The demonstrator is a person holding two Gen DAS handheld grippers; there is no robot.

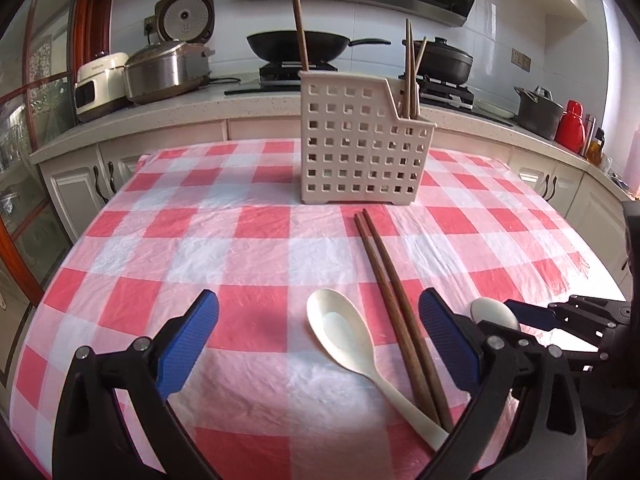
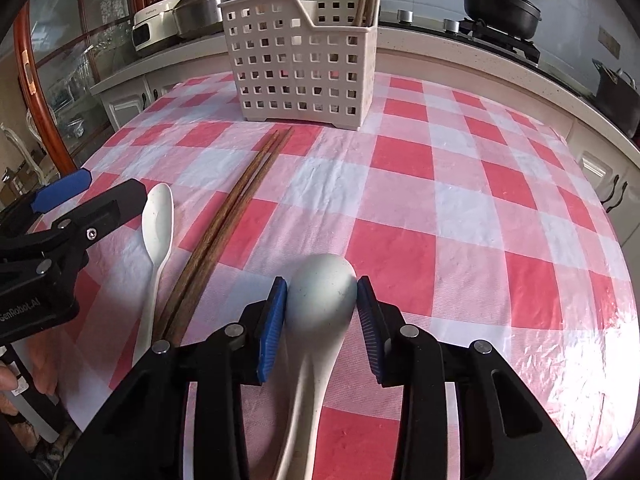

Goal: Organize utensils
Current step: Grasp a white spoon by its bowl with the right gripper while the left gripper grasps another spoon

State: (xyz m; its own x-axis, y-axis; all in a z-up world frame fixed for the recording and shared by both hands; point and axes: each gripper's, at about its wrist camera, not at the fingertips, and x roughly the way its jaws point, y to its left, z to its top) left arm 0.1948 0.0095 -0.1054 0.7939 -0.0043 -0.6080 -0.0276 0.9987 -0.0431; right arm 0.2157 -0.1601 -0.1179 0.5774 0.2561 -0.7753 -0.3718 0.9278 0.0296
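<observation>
A beige perforated utensil holder (image 1: 360, 144) (image 2: 300, 60) stands at the far middle of the checked table, with brown chopsticks upright in it. A cream spoon (image 1: 348, 340) (image 2: 158, 232) and a pair of brown chopsticks (image 1: 400, 312) (image 2: 228, 224) lie flat on the cloth. My left gripper (image 1: 320, 312) is open, low over the spoon and chopsticks. My right gripper (image 2: 322, 294) is shut on the bowl of a second pale spoon (image 2: 320, 296), bowl side down; that spoon also shows in the left wrist view (image 1: 494, 314).
The table carries a red and white checked plastic cloth (image 1: 240, 240) (image 2: 460, 200). Behind it runs a kitchen counter (image 1: 180, 104) with a rice cooker, steel pot, wok, black pots and a red flask. White cabinets stand below it.
</observation>
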